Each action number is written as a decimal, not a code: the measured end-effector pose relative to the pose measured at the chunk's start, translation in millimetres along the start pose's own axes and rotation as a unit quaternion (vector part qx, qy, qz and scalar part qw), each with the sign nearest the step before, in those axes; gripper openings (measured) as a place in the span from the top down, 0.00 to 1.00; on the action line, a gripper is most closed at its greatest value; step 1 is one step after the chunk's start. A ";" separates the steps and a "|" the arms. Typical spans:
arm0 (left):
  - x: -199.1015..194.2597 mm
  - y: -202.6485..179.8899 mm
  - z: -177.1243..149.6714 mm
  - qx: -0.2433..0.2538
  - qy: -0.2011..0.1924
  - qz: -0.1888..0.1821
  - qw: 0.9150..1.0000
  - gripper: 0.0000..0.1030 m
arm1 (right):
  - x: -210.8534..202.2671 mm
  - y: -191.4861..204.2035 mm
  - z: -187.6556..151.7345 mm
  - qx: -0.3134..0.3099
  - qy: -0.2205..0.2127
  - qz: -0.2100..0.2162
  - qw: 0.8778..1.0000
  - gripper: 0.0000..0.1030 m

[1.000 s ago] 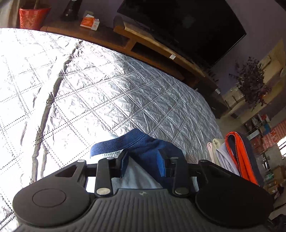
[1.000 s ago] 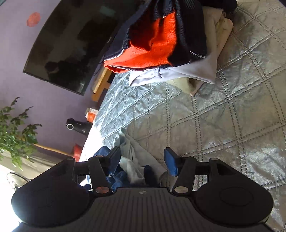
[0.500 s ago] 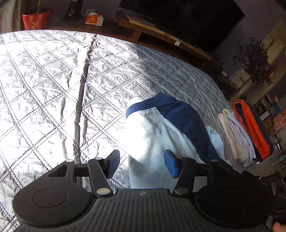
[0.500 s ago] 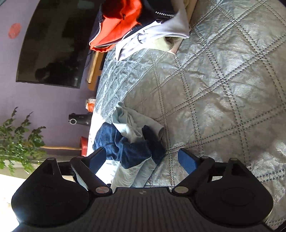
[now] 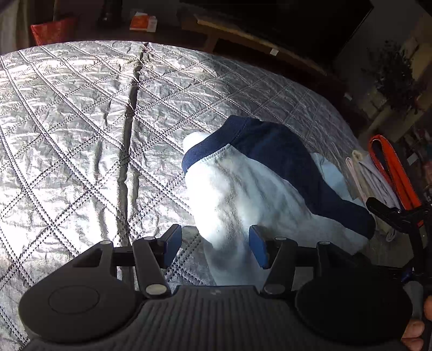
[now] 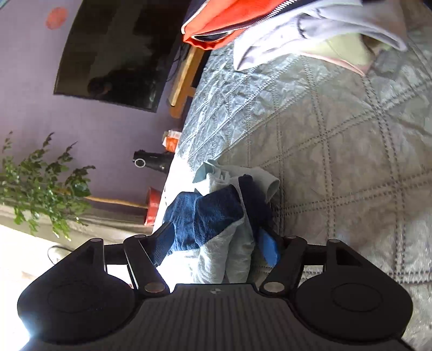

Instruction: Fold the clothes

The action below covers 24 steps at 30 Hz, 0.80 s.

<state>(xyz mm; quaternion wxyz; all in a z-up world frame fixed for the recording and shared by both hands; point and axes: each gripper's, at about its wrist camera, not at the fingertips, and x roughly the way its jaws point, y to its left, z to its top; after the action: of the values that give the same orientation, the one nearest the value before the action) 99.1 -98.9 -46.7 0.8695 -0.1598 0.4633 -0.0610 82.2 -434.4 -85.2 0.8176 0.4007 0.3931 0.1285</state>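
A light grey and navy blue garment (image 5: 243,183) lies bunched on the quilted silver bedspread (image 5: 81,129). My left gripper (image 5: 214,247) is open just above the bed, its jaws on either side of the garment's near grey end, not clamped. In the right wrist view the same garment (image 6: 216,213) lies crumpled between the open jaws of my right gripper (image 6: 216,243). The right gripper also shows at the right edge of the left wrist view (image 5: 399,216).
A stack of folded clothes with an orange and navy zip jacket on top (image 6: 229,24) sits on the bed's far side; it also shows in the left wrist view (image 5: 388,172). A TV (image 6: 116,59), a wooden bench and a plant (image 6: 40,183) stand beyond the bed.
My left gripper let go of the navy edge, opened and drew back. My right gripper opened wider, then closed in around the crumpled garment.
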 end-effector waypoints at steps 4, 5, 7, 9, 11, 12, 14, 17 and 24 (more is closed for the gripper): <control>-0.2 -5.7 -3.2 0.020 -0.004 0.012 1.000 0.50 | 2.6 4.1 7.5 -0.042 -0.011 -0.034 0.998 0.29; -0.4 -7.0 -3.9 0.021 -0.005 0.015 1.000 0.49 | 1.2 0.8 8.2 -0.033 -0.014 -0.030 0.999 0.28; -0.5 -8.6 -4.5 0.022 -0.006 0.019 1.000 0.49 | -0.7 -3.3 9.2 -0.014 -0.015 -0.021 1.000 0.25; -0.3 -10.0 -4.5 0.025 -0.007 0.021 0.999 0.49 | 5.9 2.9 8.8 -0.038 -0.010 -0.016 0.999 0.14; -0.4 -12.9 -5.3 0.036 -0.006 0.026 0.999 0.49 | 19.0 17.0 8.4 -0.086 -0.002 -0.023 0.996 0.06; -0.1 -14.3 -5.8 0.042 -0.006 0.029 0.999 0.49 | 26.6 27.0 7.8 -0.117 0.005 -0.038 0.992 0.06; -0.4 -17.0 -7.8 0.051 -0.008 0.034 0.998 0.49 | 37.9 40.2 5.3 -0.159 0.023 -0.060 0.985 0.46; -1.4 -19.1 -11.2 0.056 -0.012 0.039 0.998 0.50 | 43.0 30.5 4.9 -0.111 0.036 -0.032 0.993 0.62; -4.3 -22.7 -17.4 0.068 -0.018 0.038 0.997 0.45 | 43.4 -3.2 15.4 0.024 0.049 0.040 0.998 0.53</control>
<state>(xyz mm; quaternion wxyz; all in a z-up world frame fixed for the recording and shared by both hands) 83.3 -123.0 -44.8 0.8881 -0.0842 0.4483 -0.0565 121.9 -422.2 -105.3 0.7816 0.4287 0.4193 0.1717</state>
